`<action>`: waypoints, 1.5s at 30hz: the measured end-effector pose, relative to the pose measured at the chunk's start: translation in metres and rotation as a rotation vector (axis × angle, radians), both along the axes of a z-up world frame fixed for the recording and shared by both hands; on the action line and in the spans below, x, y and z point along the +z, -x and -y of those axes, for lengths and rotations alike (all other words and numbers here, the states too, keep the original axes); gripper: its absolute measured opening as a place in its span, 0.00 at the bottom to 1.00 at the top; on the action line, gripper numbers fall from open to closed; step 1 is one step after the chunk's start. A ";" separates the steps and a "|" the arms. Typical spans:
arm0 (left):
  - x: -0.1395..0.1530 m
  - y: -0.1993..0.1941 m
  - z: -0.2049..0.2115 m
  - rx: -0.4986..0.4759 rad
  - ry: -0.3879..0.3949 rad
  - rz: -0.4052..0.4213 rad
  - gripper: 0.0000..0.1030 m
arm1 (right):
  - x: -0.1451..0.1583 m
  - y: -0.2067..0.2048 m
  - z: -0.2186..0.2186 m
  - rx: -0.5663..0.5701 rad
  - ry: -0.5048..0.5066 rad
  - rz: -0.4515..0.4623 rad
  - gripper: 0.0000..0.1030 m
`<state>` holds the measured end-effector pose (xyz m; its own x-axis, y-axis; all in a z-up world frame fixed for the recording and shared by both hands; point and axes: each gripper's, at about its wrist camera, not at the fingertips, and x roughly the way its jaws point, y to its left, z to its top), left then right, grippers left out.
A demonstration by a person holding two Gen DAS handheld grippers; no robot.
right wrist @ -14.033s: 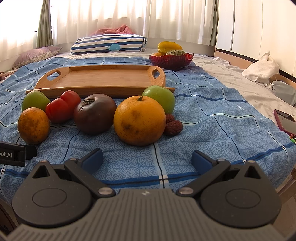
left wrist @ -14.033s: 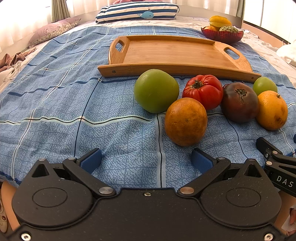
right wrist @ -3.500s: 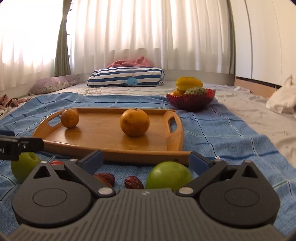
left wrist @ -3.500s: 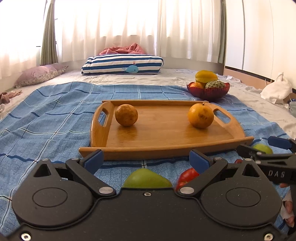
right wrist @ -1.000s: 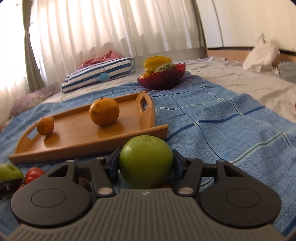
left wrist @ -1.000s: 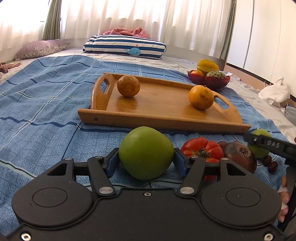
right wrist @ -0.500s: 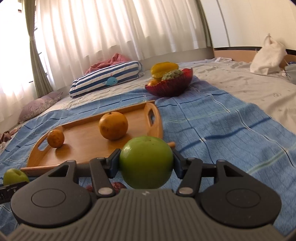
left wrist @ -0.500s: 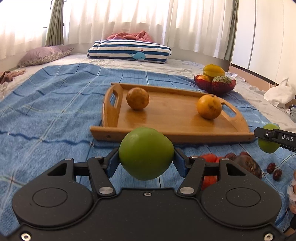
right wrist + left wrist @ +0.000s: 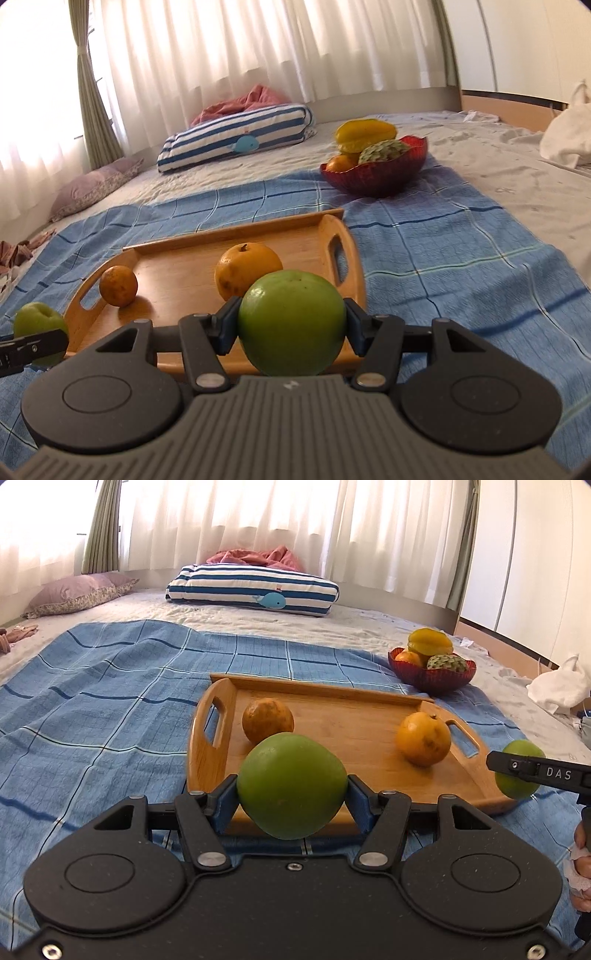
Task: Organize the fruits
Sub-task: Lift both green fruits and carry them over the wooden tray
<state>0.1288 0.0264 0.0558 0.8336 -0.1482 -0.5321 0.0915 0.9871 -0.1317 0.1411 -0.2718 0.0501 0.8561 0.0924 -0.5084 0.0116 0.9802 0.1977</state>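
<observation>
My left gripper (image 9: 291,794) is shut on a large green fruit (image 9: 291,784), lifted above the blue cloth at the near left corner of the wooden tray (image 9: 354,775). My right gripper (image 9: 291,325) is shut on a green apple (image 9: 291,321), raised in front of the tray's (image 9: 177,273) near right corner. Two oranges lie in the tray: one (image 9: 267,720) by the left handle, one (image 9: 423,738) by the right handle. The right gripper's apple (image 9: 521,773) shows at the right edge of the left wrist view; the left one's fruit (image 9: 38,325) shows at the left of the right wrist view.
A red bowl (image 9: 432,675) of fruit stands beyond the tray's far right corner on the bed. A striped whale pillow (image 9: 255,592) and a mauve pillow (image 9: 77,594) lie at the head. A white bag (image 9: 561,686) sits far right. The checked blue cloth (image 9: 96,701) covers the bed.
Both grippers have risen off the cloth with their green fruits and moved toward the tray. The tomatoes and dates near the front have dropped out of view.
</observation>
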 end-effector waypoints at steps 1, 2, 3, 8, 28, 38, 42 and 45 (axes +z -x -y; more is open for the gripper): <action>-0.001 -0.005 0.000 0.001 0.002 -0.006 0.57 | -0.001 -0.005 -0.001 0.005 0.009 -0.010 0.59; -0.003 -0.009 0.000 0.003 0.005 -0.012 0.57 | -0.001 -0.011 -0.002 0.012 0.017 -0.022 0.59; -0.004 -0.013 0.000 0.005 0.007 -0.019 0.57 | -0.003 -0.016 -0.003 0.017 0.022 -0.031 0.59; -0.013 -0.034 0.000 0.026 0.011 -0.055 0.57 | -0.012 -0.034 -0.010 0.040 0.055 -0.077 0.59; -0.034 -0.067 0.002 0.059 -0.012 -0.085 0.57 | -0.027 -0.065 -0.025 0.061 0.088 -0.127 0.59; -0.035 -0.083 0.004 0.076 -0.001 -0.075 0.57 | -0.026 -0.085 -0.029 0.063 0.111 -0.118 0.59; -0.037 -0.086 0.006 0.069 -0.021 -0.063 0.57 | -0.028 -0.092 -0.030 0.058 0.111 -0.120 0.59; -0.038 -0.086 0.008 0.063 -0.038 -0.055 0.57 | -0.030 -0.091 -0.029 0.058 0.111 -0.117 0.59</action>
